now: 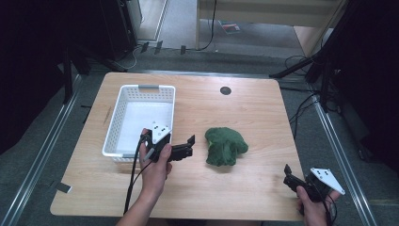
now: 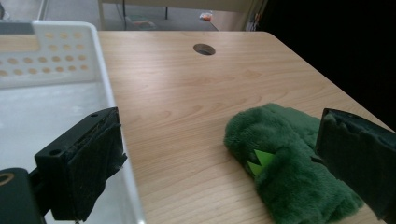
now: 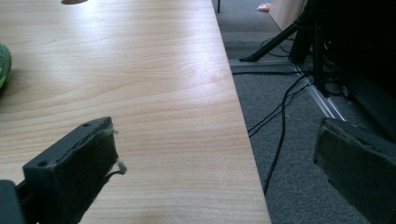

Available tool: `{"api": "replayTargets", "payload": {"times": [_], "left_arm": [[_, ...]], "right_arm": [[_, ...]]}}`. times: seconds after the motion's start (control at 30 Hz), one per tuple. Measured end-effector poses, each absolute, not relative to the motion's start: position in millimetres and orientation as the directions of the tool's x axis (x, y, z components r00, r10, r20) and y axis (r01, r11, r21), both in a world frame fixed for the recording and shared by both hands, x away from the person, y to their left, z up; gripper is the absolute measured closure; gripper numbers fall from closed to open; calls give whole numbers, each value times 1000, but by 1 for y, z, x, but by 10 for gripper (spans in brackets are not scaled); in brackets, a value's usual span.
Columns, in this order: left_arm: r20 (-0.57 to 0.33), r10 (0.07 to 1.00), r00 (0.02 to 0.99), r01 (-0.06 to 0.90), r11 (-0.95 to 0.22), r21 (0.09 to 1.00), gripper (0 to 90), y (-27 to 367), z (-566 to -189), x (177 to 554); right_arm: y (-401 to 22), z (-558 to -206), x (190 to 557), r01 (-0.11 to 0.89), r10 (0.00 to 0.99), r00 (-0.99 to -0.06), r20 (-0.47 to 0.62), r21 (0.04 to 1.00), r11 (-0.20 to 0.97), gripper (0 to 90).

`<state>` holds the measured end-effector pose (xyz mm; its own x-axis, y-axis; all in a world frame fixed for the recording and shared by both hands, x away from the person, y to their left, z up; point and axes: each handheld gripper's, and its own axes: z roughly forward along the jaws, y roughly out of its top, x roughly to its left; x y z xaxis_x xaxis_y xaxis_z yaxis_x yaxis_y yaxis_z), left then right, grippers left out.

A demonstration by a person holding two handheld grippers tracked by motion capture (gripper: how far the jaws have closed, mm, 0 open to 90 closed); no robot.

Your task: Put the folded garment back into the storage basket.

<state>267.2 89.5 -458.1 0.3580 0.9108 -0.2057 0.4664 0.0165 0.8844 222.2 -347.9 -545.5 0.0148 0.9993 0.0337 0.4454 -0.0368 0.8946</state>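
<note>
A green plush broccoli [image 1: 225, 146] lies on the wooden table [image 1: 254, 108], right of centre. My left gripper [image 1: 189, 146] is just left of it, pointing at it, open and holding nothing. In the left gripper view the plush broccoli [image 2: 289, 168] lies between the jaws toward the right one, and the left gripper [image 2: 219, 163] is spread wide. My right gripper [image 1: 287, 175] hovers at the table's front right corner, apart from the toy. The right gripper [image 3: 215, 172] is open and straddles the table's right edge, with a sliver of the broccoli [image 3: 3, 63] at far left.
A white perforated basket [image 1: 111, 127] stands empty at the table's left, its wall [image 2: 51, 60] right beside my left jaw. A round cable hole [image 1: 225, 90] sits at the back. Tripod legs and cables [image 3: 280, 116] lie on the grey floor to the right.
</note>
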Motion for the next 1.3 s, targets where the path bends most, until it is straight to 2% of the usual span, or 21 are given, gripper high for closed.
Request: {"api": "replayTargets", "payload": {"times": [0.4,0.83,1.3], "left_arm": [[-206,883,422,497,-35,867,16,44,-470,273],[-220,858,465,556,-90,826,0,7,-500,287],[-251,855,453,631,-108,768,0,-25,-523,299]], "right_arm": [[-348,-545,222,446,999,15,35,894,-38,0],[-348,-545,222,445,999,12,36,895,-37,0],[-348,-545,222,444,999,14,36,895,-38,0]]}}
